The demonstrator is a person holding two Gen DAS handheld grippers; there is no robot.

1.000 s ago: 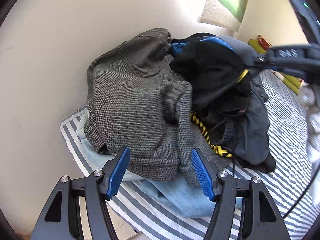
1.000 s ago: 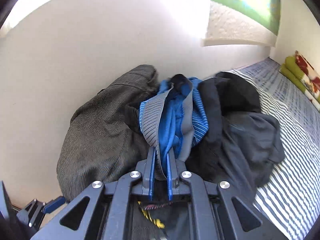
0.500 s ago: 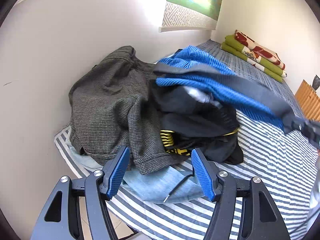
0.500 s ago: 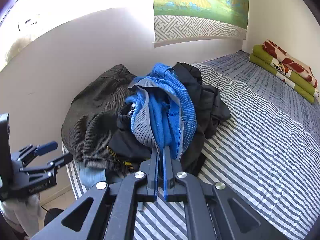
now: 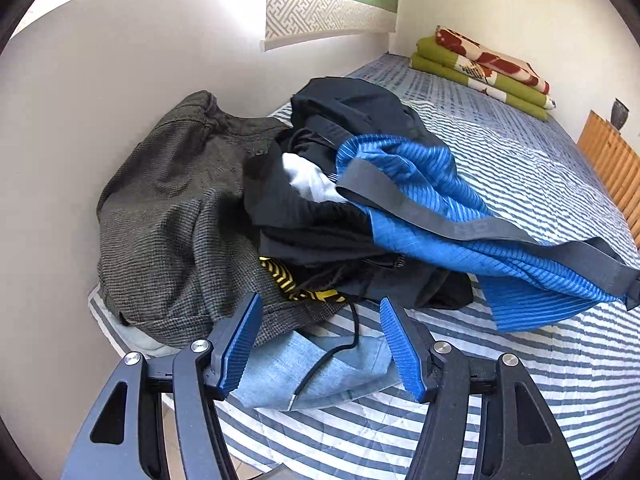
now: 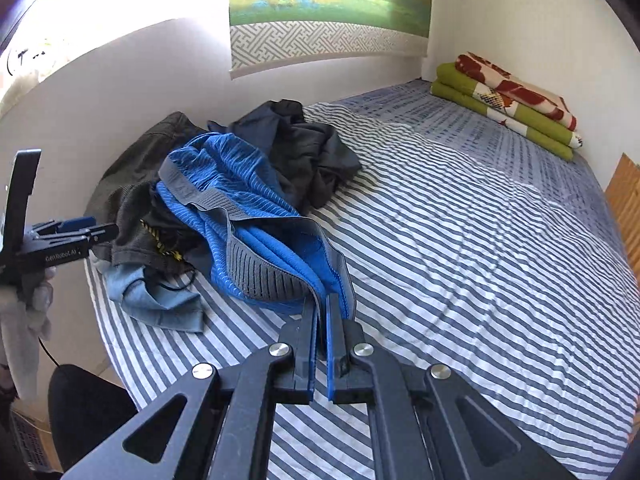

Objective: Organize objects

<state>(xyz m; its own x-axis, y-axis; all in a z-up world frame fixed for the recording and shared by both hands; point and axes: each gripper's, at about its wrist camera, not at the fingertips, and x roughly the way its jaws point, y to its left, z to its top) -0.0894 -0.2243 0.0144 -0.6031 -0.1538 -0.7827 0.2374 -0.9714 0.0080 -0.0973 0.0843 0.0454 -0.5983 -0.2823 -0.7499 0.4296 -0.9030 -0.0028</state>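
A pile of clothes lies at the near-left corner of a striped bed. A blue ribbed garment with a grey waistband stretches from the pile; it also shows in the left wrist view. My right gripper is shut on its edge, low over the bed. My left gripper is open and empty, just short of the pile; it also shows in the right wrist view. In the pile are a grey tweed garment, black clothes and light blue denim.
A folded green and red blanket lies at the far end of the bed. A wall hanging is on the wall behind. A wooden slatted piece stands on the bed's right side. A thin black cord lies over the denim.
My right gripper has pulled the blue garment back and to the right, out of the pile and across the bed. My left gripper has backed away from the pile slightly and stayed open.
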